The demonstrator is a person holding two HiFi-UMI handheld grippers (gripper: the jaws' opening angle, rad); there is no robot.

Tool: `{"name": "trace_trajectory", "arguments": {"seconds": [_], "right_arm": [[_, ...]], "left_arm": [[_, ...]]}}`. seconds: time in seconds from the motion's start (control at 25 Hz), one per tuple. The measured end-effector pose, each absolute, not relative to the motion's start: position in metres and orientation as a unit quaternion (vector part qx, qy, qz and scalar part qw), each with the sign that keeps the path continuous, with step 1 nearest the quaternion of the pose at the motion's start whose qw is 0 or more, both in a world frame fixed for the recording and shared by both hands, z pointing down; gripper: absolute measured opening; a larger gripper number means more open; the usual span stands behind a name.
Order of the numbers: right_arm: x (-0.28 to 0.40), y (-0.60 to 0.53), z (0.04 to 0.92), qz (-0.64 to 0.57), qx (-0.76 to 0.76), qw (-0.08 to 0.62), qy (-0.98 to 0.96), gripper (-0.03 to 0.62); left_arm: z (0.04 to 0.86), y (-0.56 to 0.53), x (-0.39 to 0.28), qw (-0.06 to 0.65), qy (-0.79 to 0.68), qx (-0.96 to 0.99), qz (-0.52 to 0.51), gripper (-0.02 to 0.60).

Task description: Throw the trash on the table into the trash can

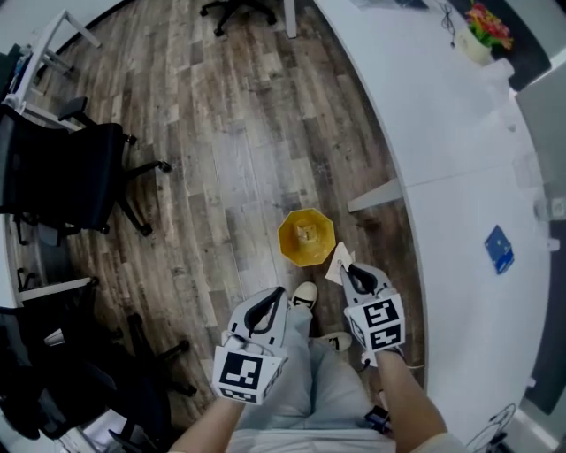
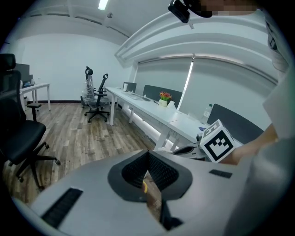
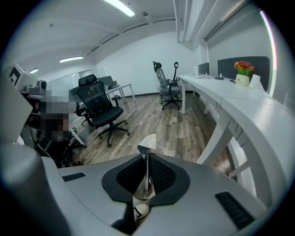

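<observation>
Underfoot, a grey-brown plank floor (image 1: 230, 133) runs the length of an office, and a long white table (image 1: 460, 177) curves along its right side in the head view. On that table lie a blue card (image 1: 499, 249) near the edge and, far off, a pot of flowers (image 1: 488, 25). Black swivel chairs (image 1: 62, 177) crowd the left side of the room.

A yellow trash can (image 1: 320, 221) stands on the floor just beside the table, with something small already in it. A white table support (image 1: 376, 195) juts out just beyond the can, and the person's pale shoe (image 1: 304, 295) sits near it.

The right gripper (image 3: 147, 159) is clamped on a white scrap of paper (image 3: 148, 143), whose folded tip sticks up past the jaws; from above, the scrap hangs at the can's right rim. The left gripper (image 2: 147, 159) has its jaws together with nothing between them, level with the right one above the person's legs.
</observation>
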State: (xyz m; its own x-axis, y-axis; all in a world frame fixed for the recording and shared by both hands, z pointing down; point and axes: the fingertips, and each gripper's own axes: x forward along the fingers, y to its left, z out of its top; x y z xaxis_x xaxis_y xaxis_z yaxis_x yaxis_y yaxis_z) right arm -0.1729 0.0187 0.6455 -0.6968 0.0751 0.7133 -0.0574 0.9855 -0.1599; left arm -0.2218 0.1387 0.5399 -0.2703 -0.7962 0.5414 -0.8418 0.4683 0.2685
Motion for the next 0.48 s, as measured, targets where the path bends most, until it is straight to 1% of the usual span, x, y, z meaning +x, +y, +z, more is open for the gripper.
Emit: {"name": "trace_trajectory", "arguments": {"seconds": [0.48], "right_arm": [[-0.194,0.034,0.754,0.097,-0.004,0.406,-0.909,0.044]], "left_arm": [[0.637,0.145,-0.242,0.332,-0.801,0.497,0.028,0.000]]}}
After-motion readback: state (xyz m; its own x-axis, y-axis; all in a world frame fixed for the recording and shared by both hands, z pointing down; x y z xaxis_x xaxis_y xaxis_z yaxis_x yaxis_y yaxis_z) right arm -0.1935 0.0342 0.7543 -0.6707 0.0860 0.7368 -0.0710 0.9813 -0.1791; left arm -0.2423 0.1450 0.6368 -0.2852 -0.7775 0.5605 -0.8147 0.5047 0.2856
